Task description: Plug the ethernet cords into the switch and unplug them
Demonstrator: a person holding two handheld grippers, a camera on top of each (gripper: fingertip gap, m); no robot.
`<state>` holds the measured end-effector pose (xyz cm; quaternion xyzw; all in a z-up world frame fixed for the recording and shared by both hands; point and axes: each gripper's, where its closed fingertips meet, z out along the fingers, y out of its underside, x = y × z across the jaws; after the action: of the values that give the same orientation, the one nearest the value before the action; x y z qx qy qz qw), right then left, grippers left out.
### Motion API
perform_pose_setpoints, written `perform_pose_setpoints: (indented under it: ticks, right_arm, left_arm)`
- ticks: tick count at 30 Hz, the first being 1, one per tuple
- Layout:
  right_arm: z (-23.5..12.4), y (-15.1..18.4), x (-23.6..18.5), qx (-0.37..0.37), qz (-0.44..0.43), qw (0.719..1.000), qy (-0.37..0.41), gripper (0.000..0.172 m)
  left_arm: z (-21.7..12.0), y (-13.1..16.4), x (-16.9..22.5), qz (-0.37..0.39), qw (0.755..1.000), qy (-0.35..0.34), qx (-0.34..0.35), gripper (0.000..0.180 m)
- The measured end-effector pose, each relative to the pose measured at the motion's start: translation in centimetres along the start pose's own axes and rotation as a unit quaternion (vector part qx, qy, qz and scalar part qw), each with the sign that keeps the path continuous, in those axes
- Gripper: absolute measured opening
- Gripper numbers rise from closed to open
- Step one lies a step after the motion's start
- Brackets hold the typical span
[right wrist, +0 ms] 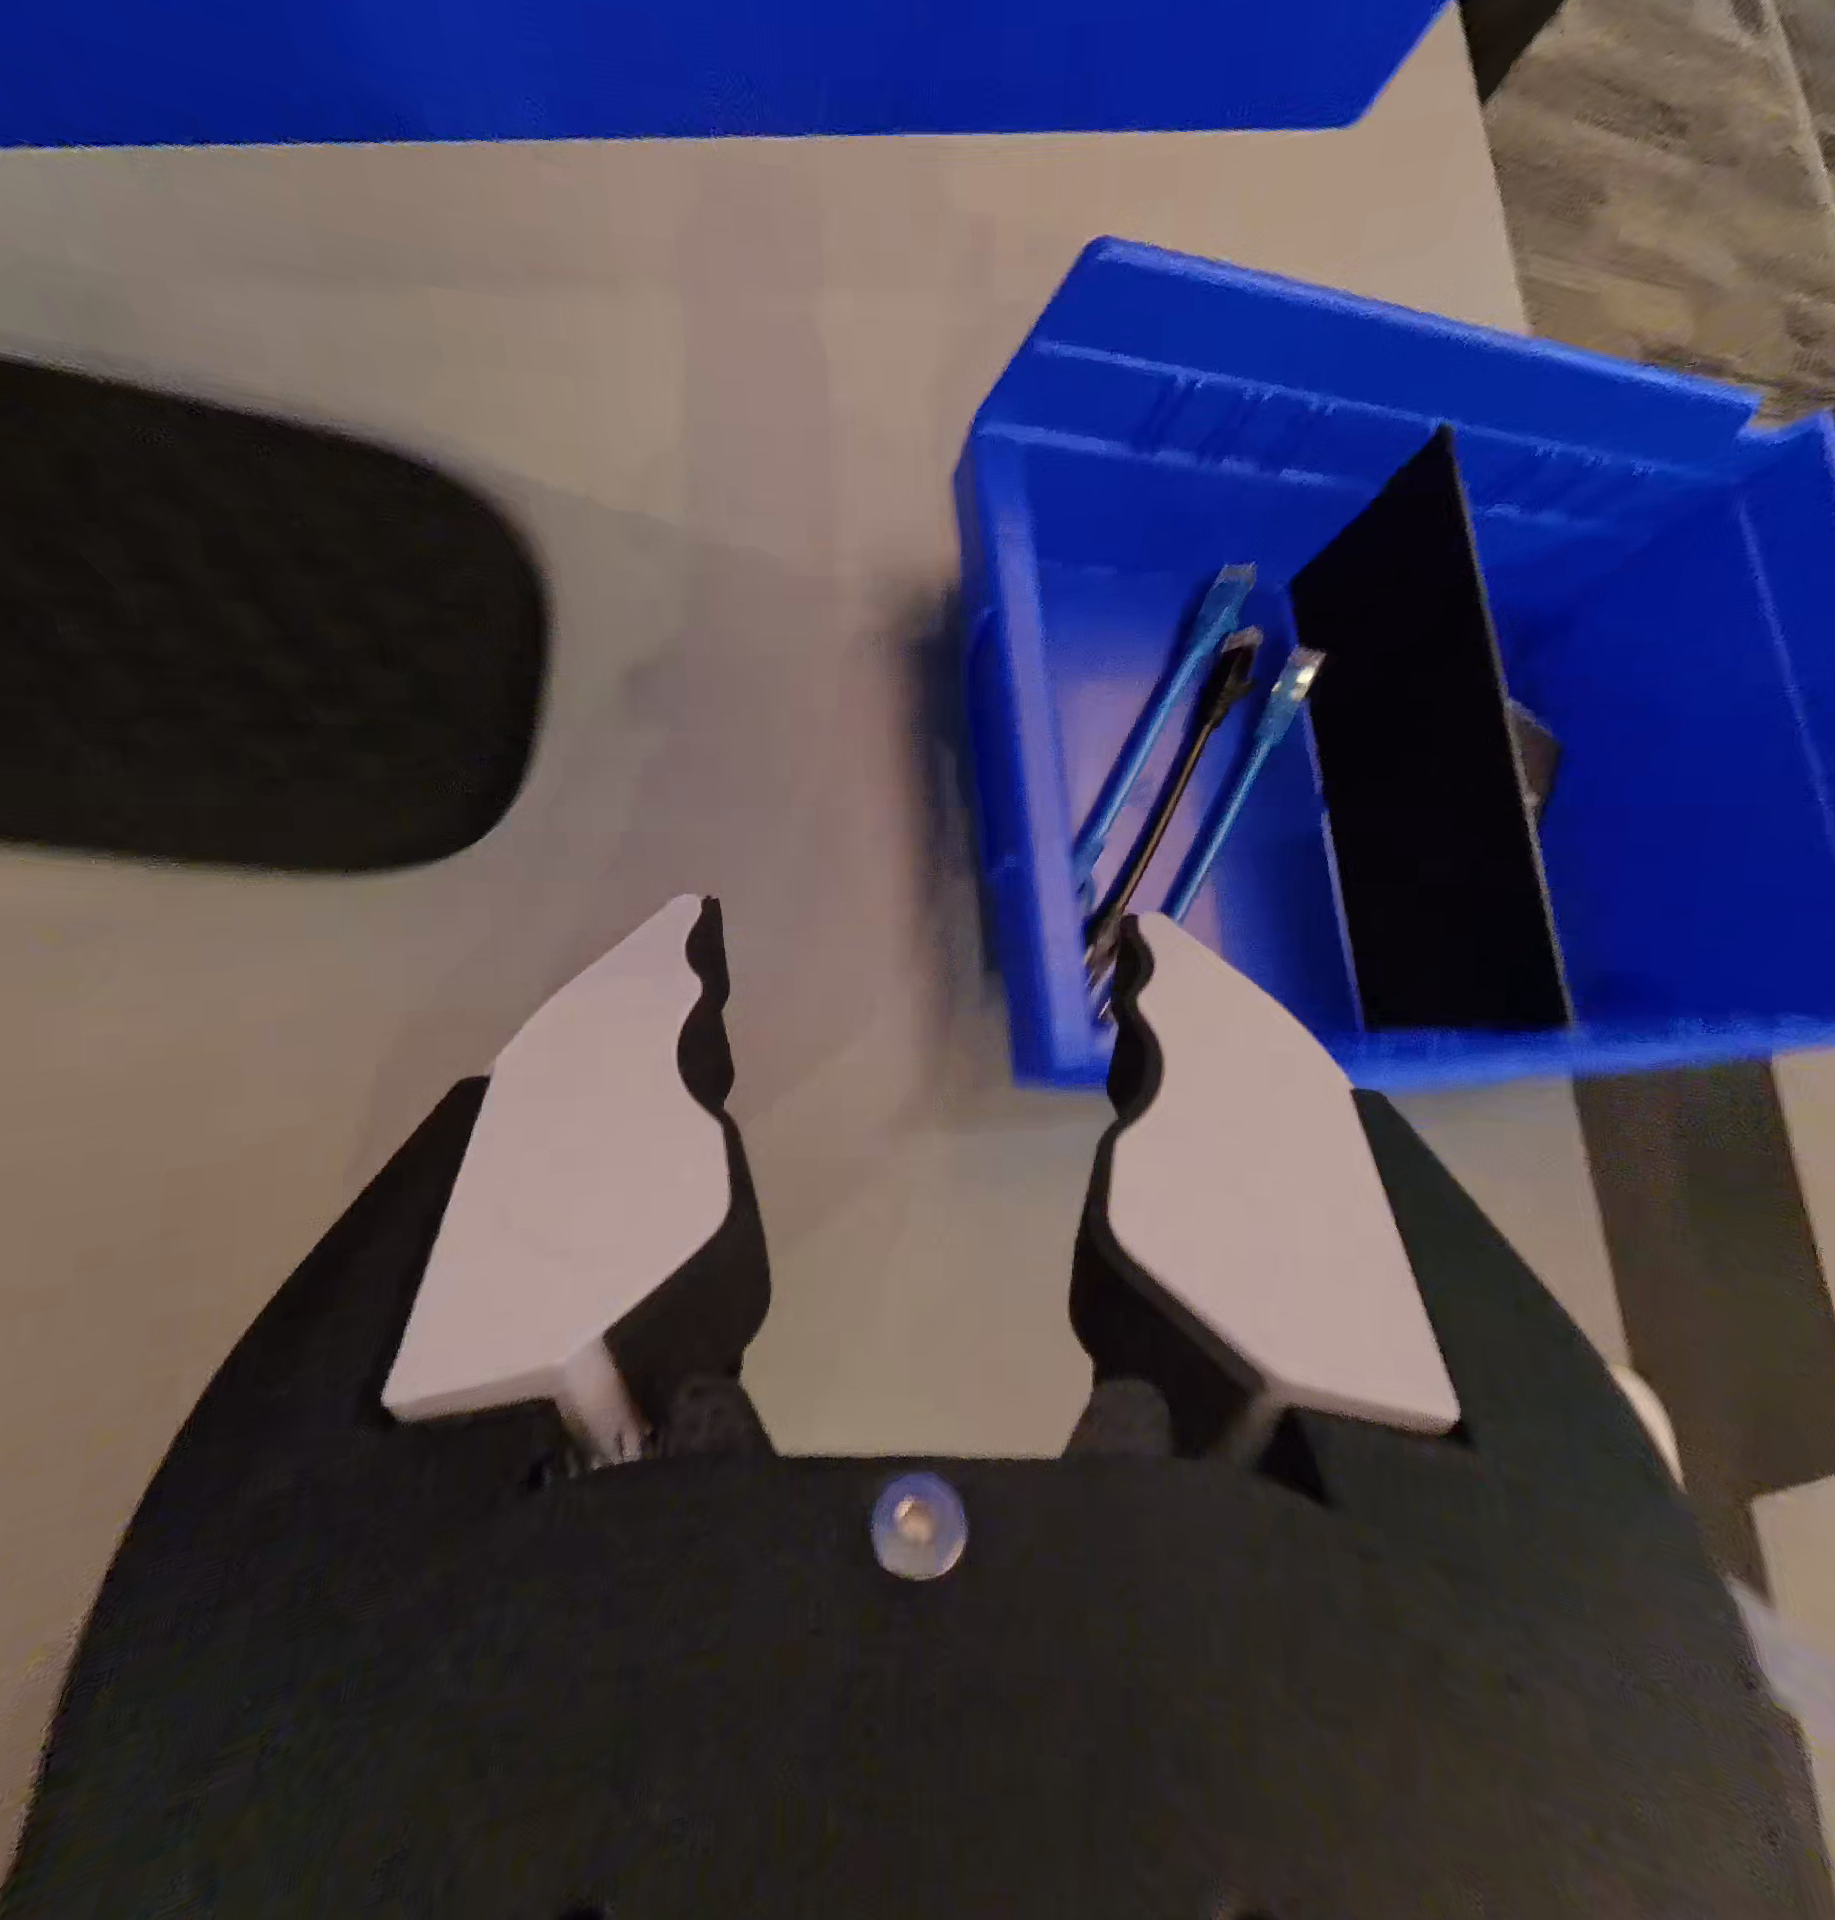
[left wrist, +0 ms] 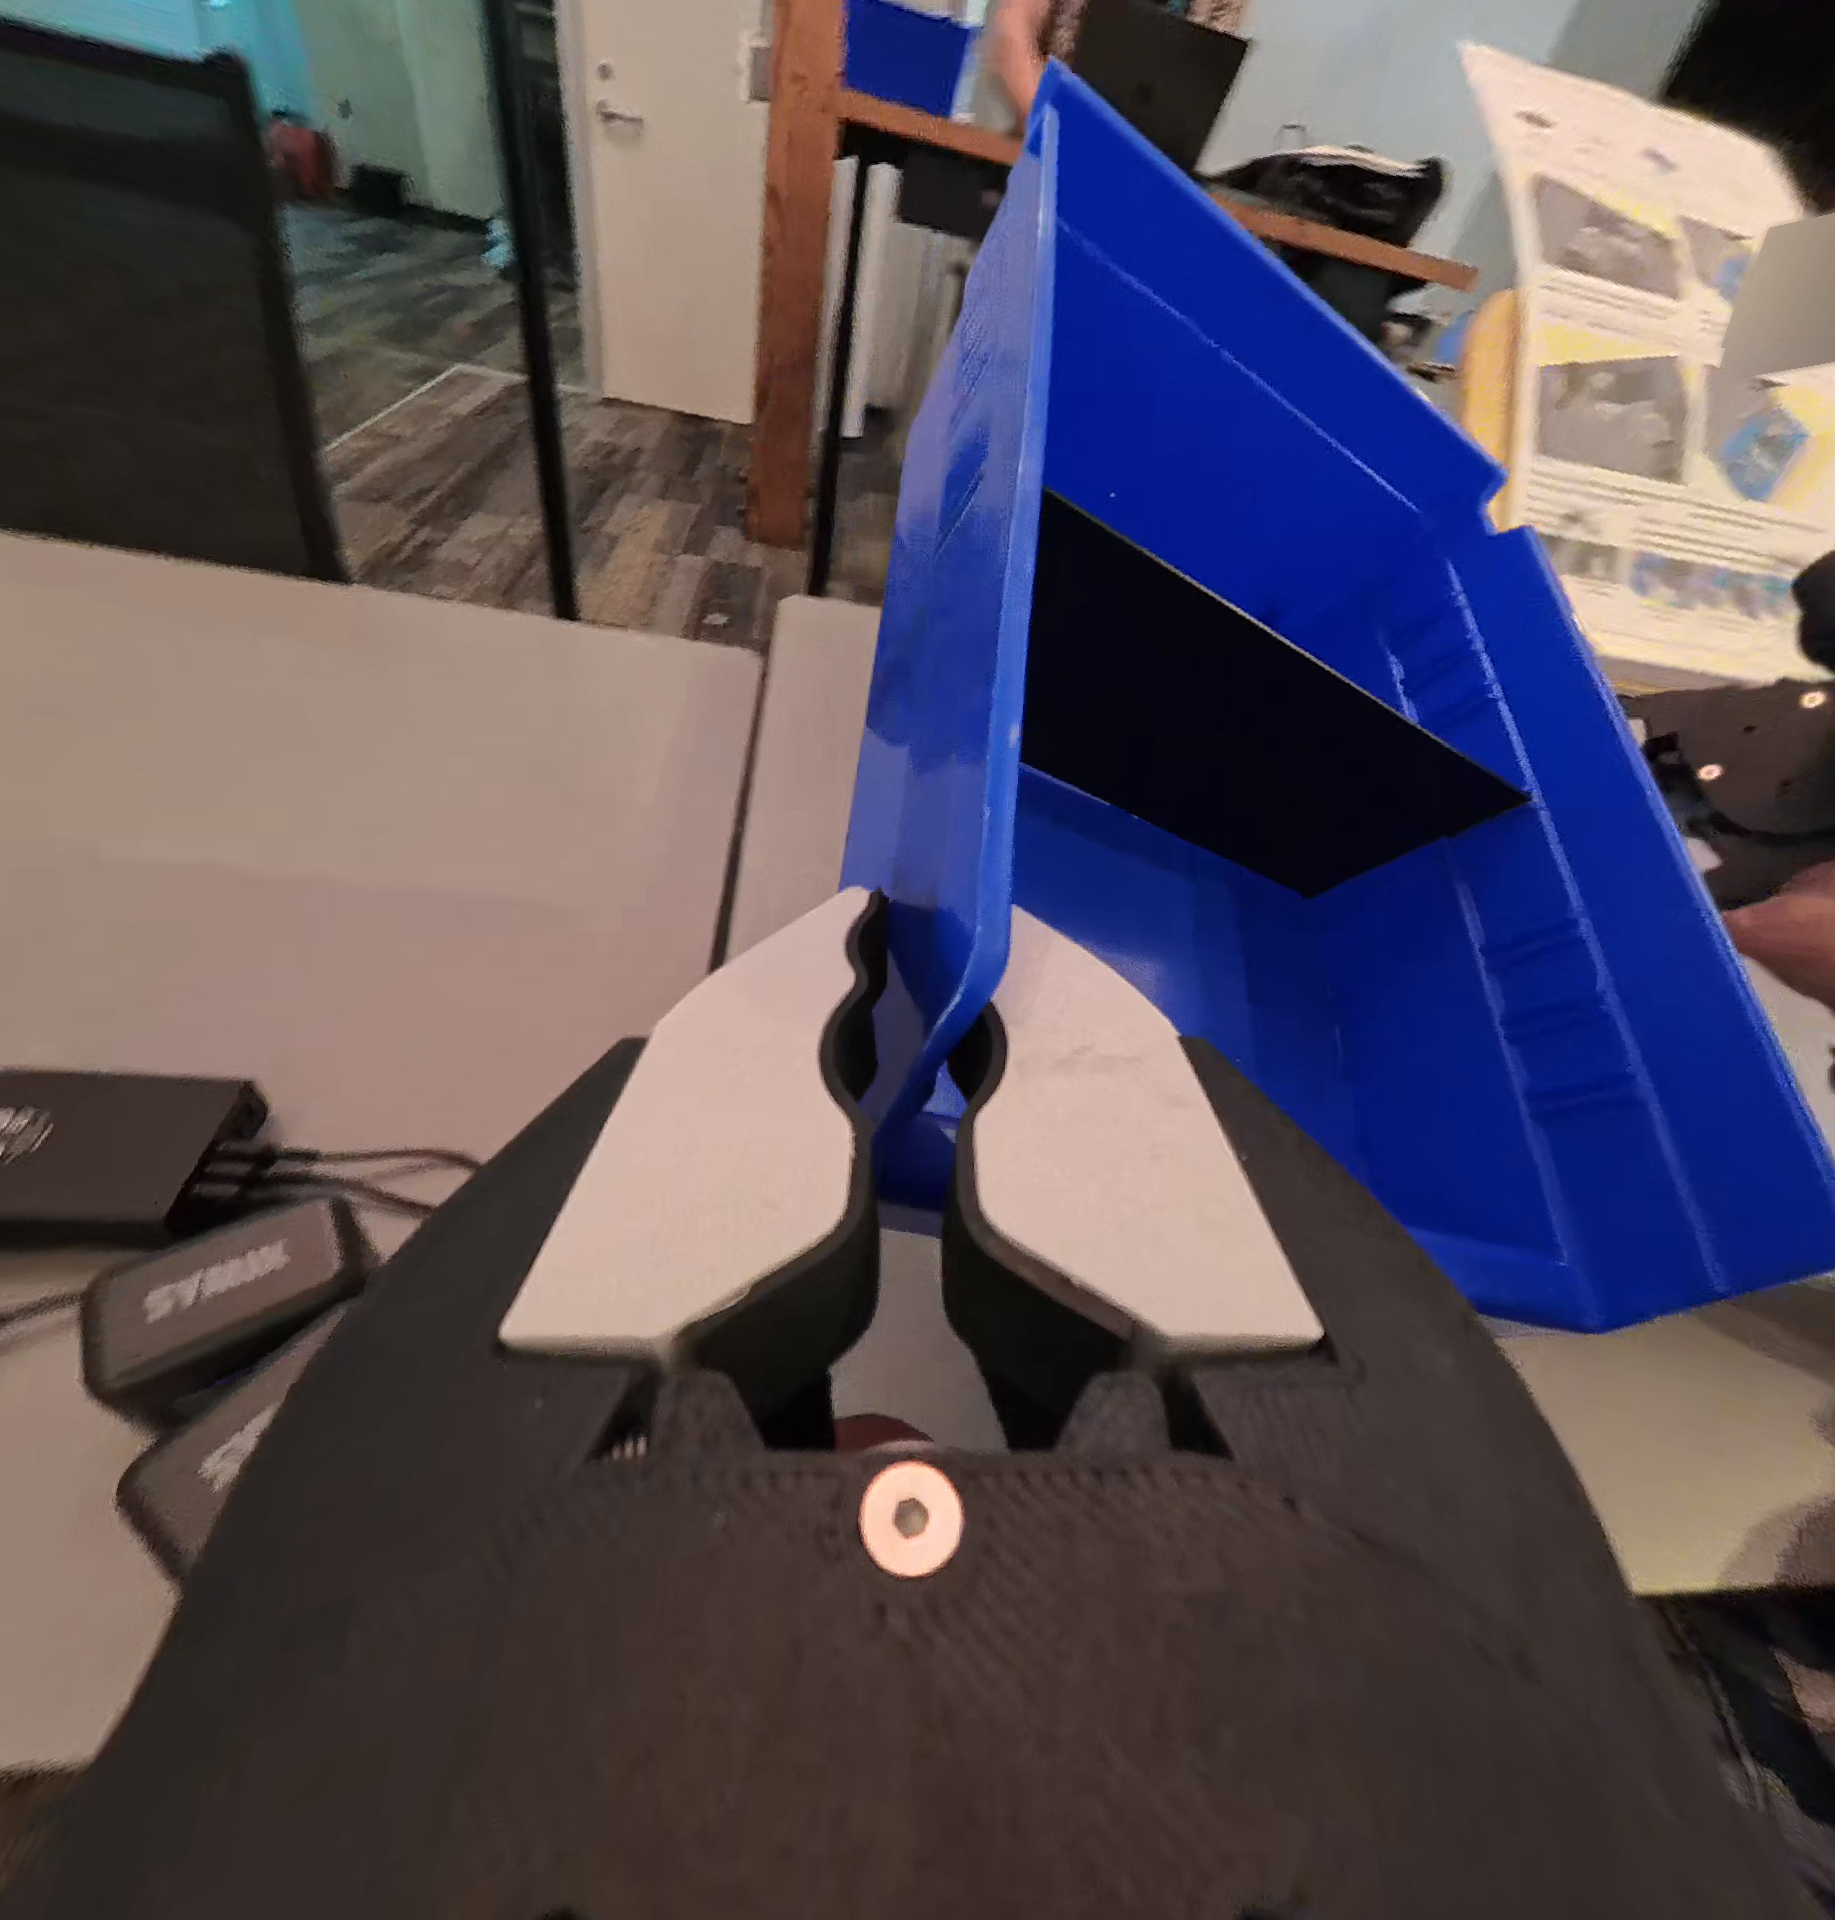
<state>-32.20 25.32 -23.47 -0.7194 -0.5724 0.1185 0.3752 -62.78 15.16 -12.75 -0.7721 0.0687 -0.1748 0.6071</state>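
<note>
- The left claw (left wrist: 928, 997) is gripping the side wall of a large blue bin (left wrist: 1256, 727), both pads pressing on the rim; the bin is hanging tilted above the desk (left wrist: 321, 810), nothing showing in it but a black divider (left wrist: 1235, 717).
- The right claw (right wrist: 918, 935) is standing wide open with nothing between its fingers, hovering over the desk just beside a second, smaller blue bin (right wrist: 1671, 644).
- The ethernet cords (right wrist: 1183, 748), two blue and one black, are lying in the smaller bin's compartment nearest the right claw.
- A flat black box (left wrist: 92, 1153), possibly the switch, is sitting on the desk left of the large bin.
- Judged step: setup, before any plugging. The next move probably calls for the right claw reaching into the smaller bin and closing on one cord near its plug.
</note>
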Motion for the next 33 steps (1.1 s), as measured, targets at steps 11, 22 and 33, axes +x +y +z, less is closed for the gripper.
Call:
perform_pose_setpoints:
  ticks: [11, 22, 33]
  right_arm:
    - [-20.3, 18.7, -4.7, -0.023, 0.135, 0.991, 0.008, 0.058]
    - [-31.3, 30.3, -9.2, 0.027, 0.343, 0.930, 0.128, 0.066]
    - [-26.2, 26.6, -12.5, 0.097, 0.385, 0.904, 0.157, 0.135]
  left_arm:
    - [7.1, 1.3, 19.3, 0.104, 0.961, 0.242, -0.080, 0.009]
    - [19.1, 14.0, 35.8, 0.065, 0.912, 0.341, -0.219, 0.009]
    - [24.4, 18.3, 43.0, 0.022, 0.912, 0.339, -0.230, 0.010]
